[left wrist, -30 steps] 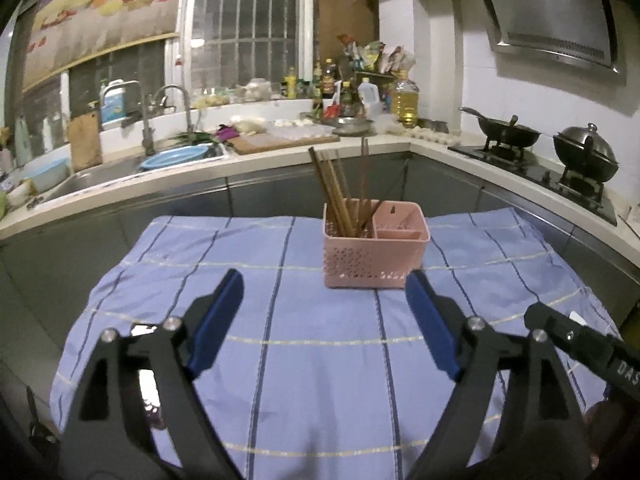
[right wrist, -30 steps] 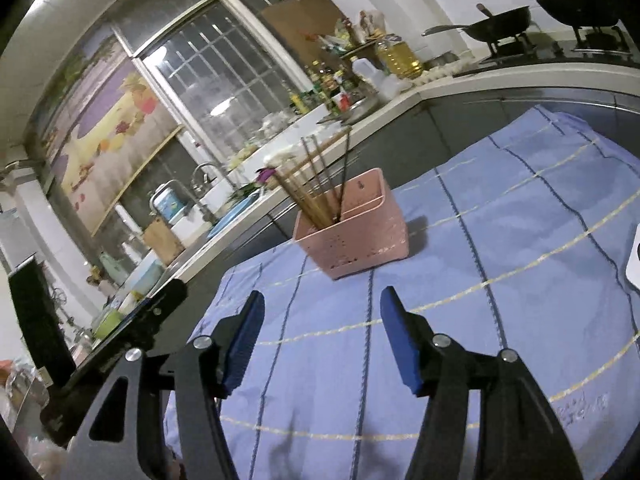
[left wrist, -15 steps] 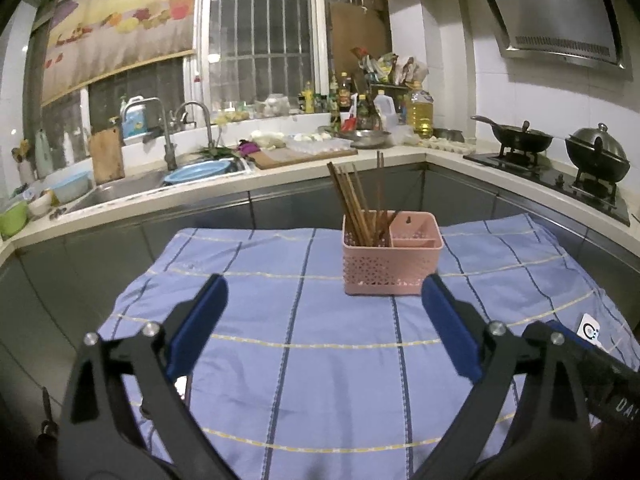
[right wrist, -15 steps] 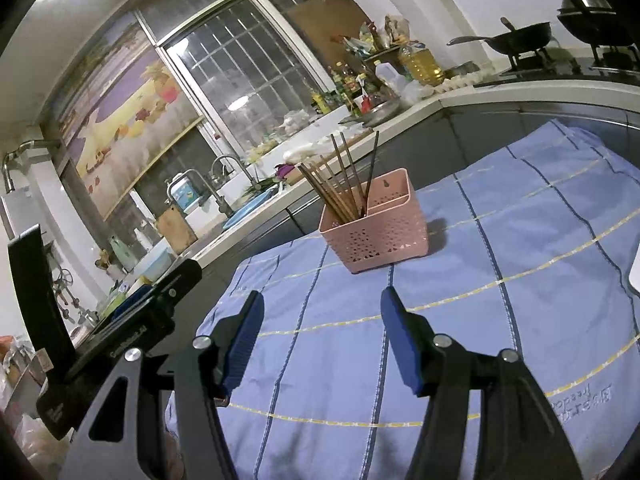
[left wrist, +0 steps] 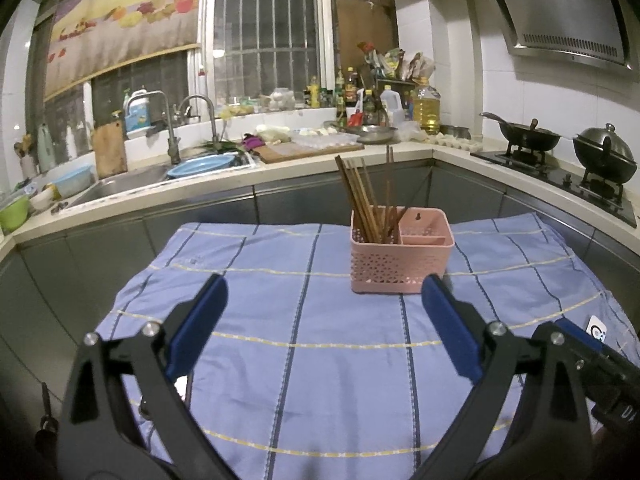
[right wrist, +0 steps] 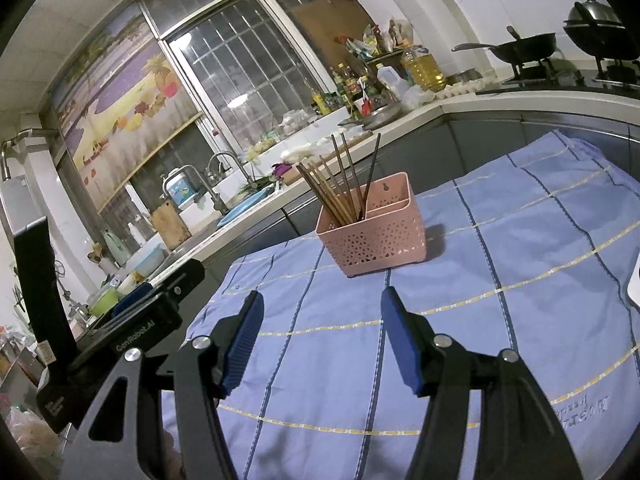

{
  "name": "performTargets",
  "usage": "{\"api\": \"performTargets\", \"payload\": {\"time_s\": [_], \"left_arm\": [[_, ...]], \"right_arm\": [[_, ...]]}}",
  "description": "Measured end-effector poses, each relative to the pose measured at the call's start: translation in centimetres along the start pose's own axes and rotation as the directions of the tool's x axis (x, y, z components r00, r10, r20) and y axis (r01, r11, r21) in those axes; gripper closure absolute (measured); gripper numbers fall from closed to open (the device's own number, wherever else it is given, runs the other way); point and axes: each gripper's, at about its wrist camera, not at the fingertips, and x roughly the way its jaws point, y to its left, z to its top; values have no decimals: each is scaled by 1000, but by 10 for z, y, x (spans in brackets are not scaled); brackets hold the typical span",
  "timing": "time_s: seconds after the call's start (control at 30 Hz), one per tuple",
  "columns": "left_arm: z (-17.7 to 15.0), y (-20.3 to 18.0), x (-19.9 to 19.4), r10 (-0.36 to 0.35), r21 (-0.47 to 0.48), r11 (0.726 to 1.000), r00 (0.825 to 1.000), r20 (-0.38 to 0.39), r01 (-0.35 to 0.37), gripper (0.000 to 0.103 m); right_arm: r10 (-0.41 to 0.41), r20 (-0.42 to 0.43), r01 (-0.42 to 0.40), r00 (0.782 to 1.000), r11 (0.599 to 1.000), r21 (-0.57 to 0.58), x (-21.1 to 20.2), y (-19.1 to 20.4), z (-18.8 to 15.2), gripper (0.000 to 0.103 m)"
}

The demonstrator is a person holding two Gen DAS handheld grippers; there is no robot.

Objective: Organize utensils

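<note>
1. A pink perforated utensil caddy (left wrist: 401,256) stands upright on a blue checked cloth (left wrist: 320,360) that covers the table, toward the far edge and slightly right of the middle in the left wrist view.
2. The caddy has a larger left compartment and a right part split into two smaller sections, which appear empty.
3. A bundle of brown chopsticks (left wrist: 362,200) stands in the left compartment; most lean left, and one darker stick stands nearly upright.
4. Left gripper (left wrist: 324,312): its blue-padded jaws stand wide apart over the near part of the cloth with nothing between them. They have just been opening. The gripper is well short of the caddy.
5. Right gripper (right wrist: 320,320): jaws partly apart, nothing between them, held above the cloth on the near side of the caddy and not touching it.
6. A small white card (left wrist: 596,330) lies near the right edge of the cloth.
7. Behind the table runs a kitchen counter: a sink (left wrist: 120,180) with a blue basin (left wrist: 204,164) at the left, a wooden cutting board (left wrist: 308,150) in the middle, and bottles including a large oil bottle (left wrist: 426,106).
8. On the stove at the right sit a black wok (left wrist: 524,138) and a lidded pot (left wrist: 604,156).
</note>
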Motion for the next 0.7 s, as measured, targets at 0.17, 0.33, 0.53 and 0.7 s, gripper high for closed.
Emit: {"api": "performTargets", "payload": {"time_s": [0.17, 0.33, 0.53, 0.7], "left_arm": [[0, 0, -1, 1, 4, 1000, 1000, 3, -1, 7], [0, 2, 3, 4, 9, 1000, 1000, 4, -4, 6], [-1, 4, 8, 2, 13, 1000, 1000, -9, -2, 6], [-6, 4, 16, -1, 21, 1000, 999, -40, 2, 6]], "right_arm": [[-7, 2, 7, 1000, 1000, 4, 2, -2, 1, 42], [-11, 3, 11, 1000, 1000, 7, 3, -5, 1, 42], [-23, 0, 23, 1000, 1000, 8, 6, -10, 0, 42], [-40, -3, 40, 999, 999, 21, 10, -14, -3, 40]]}}
